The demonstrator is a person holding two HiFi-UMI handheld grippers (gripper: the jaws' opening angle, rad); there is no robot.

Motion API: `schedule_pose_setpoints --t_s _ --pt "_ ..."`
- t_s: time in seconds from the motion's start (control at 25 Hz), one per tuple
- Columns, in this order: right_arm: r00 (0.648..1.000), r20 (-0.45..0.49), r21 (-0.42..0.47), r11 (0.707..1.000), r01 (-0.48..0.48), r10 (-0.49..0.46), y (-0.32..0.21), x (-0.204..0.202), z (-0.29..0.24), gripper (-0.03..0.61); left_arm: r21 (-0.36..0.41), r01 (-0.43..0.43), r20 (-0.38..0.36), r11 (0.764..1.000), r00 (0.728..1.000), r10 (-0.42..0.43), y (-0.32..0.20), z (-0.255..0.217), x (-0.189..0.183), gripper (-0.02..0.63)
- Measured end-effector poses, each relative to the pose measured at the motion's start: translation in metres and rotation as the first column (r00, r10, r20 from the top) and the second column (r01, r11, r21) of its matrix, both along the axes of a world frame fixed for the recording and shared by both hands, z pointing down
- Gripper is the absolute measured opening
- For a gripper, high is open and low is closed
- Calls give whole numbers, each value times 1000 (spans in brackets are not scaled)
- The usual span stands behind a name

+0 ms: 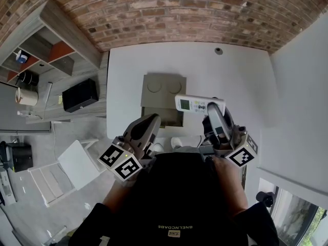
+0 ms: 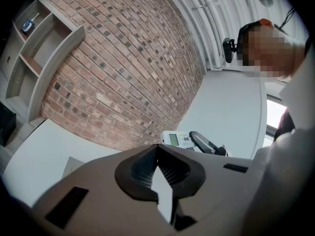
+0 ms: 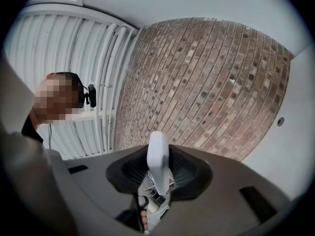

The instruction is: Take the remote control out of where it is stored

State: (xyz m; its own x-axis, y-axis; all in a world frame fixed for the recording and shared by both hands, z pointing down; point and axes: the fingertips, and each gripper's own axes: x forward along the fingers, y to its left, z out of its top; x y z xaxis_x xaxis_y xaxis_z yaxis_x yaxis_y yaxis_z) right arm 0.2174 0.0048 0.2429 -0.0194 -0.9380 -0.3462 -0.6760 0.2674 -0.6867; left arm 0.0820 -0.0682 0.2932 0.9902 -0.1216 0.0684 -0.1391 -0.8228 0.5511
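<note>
A view from a person's head looks steeply down at a white counter [image 1: 241, 81] set against a red brick wall [image 1: 179, 14]. A low grey storage box [image 1: 163, 94] sits on the counter, with two round recesses in its top and a dark opening on the side facing the person.

The right tongs [image 1: 213, 108] are clamped on a white remote control [image 1: 199, 104]. The remote is outside the box, just beside its right edge and above the counter, with its small display end pointing left. In the right gripper view the remote [image 3: 158, 156] stands on edge, pinched between the two dark pads.

The left tongs [image 1: 150, 121] are at the box's near left corner. Their tips are together and hold nothing. A grey shelf unit [image 1: 46, 50] stands to the far left.
</note>
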Motion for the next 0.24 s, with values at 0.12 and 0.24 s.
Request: schedule_pose_setpoints --t_s 0.12,0.24 --pt "1000 -3 -1 1000 3 -3 0 -1 0 112 -1 3 4 1000 1000 -3 0 1 -1 6" --pt "1000 -6 -4 1000 4 -4 -1 -2 0 112 -1 5 6 1000 1000 -5 -1 1 -2 6"
